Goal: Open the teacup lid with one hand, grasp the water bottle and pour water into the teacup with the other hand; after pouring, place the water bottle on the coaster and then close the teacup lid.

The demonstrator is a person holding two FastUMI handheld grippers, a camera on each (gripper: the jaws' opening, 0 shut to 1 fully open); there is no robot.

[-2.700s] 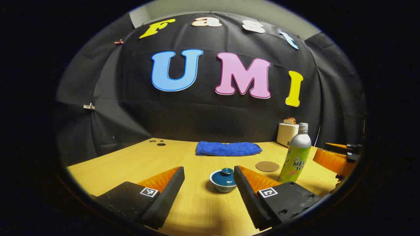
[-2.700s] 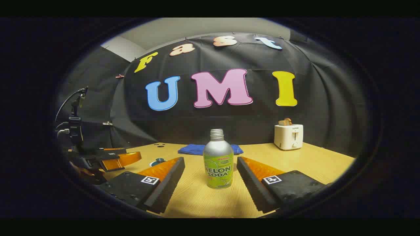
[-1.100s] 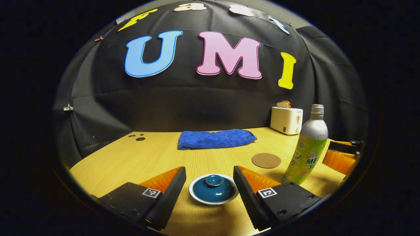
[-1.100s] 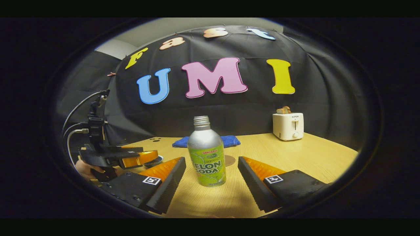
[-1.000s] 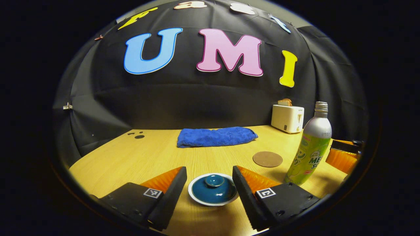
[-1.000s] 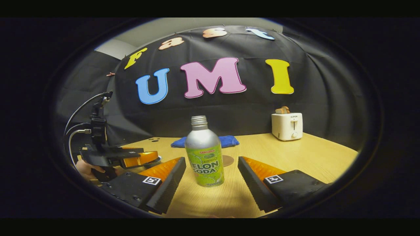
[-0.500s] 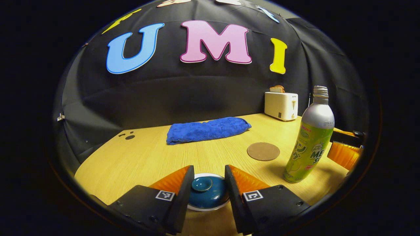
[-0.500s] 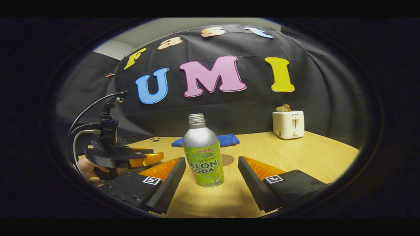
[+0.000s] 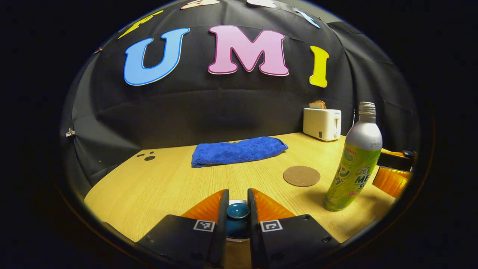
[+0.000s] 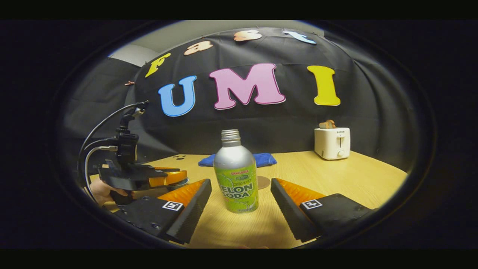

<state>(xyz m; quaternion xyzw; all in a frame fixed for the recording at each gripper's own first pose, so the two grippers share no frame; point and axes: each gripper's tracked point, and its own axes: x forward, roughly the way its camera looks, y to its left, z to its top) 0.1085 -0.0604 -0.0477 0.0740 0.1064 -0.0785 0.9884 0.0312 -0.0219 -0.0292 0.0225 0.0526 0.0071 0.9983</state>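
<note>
While the left tongs [image 9: 237, 203] sit low over the teacup [image 9: 236, 234], their two orange fingers have come in narrow on either side of the small round knob [image 9: 238, 210] of the blue lid [image 9: 235, 226]. They look to be touching it or nearly so, but the left gripper view does not settle whether both pads actually press, so I cannot tell if the hold is made. The step in hand, as I judge it, is gripping the knob to lift the lid off.

To do that well, I would close until both pads bear evenly on the knob and keep it centred between them. The lift should go straight up, so the cup underneath is not dragged or tipped. The knob is small and glazed, so a pinch near its top may slip; gripping lower at its neck seems safer.

The right tongs [image 10: 241, 196] are spread wide and hold nothing. The bottle [image 10: 236, 175] stands upright on the table [image 10: 336, 175] between and just ahead of their fingers, uncapped. It should stay level when grasped, around the middle of its body.

Beyond the bottle lies the round brown coaster [image 9: 301, 176], bare, with a blue towel [image 9: 239, 150] farther back.
</note>
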